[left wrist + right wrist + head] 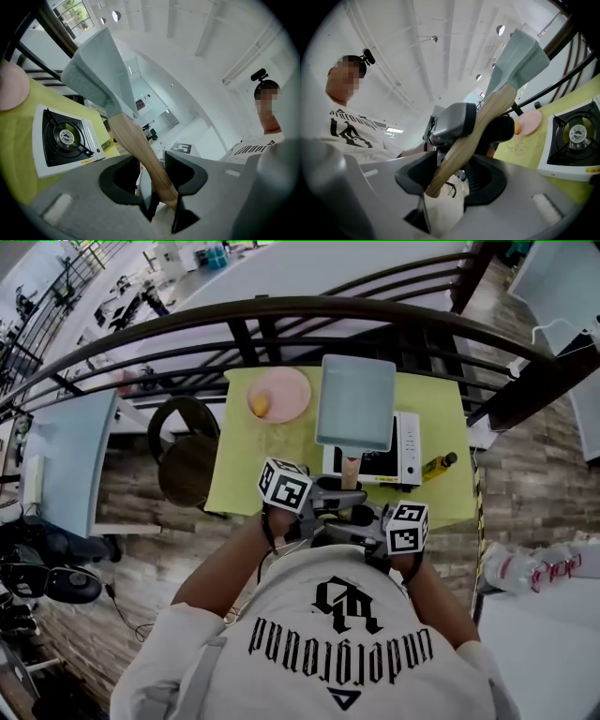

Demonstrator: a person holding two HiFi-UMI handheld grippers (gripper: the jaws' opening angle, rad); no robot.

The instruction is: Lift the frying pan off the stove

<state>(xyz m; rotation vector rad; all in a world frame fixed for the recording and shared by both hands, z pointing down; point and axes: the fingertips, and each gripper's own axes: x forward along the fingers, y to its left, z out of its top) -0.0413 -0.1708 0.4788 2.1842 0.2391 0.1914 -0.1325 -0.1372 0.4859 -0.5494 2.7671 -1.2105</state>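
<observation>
The square grey-blue frying pan (354,401) hangs in the air above the white single-burner stove (405,448), and its wooden handle (351,470) points toward me. The left gripper (328,499) is shut on that handle, which runs up between the jaws (140,150) to the pan (96,75). My right gripper (364,517) is shut on the handle's near end (436,185). Its view shows the pan (518,58) tilted upward, with the left gripper (452,122) clamped further along the handle. The burner (63,136) lies bare below.
A pink plate (279,395) with a small orange item (260,405) lies on the yellow-green table (239,456), left of the stove. A small bottle (438,465) lies to the stove's right. A dark curved railing (281,310) runs behind the table, and a round stool (187,460) stands to its left.
</observation>
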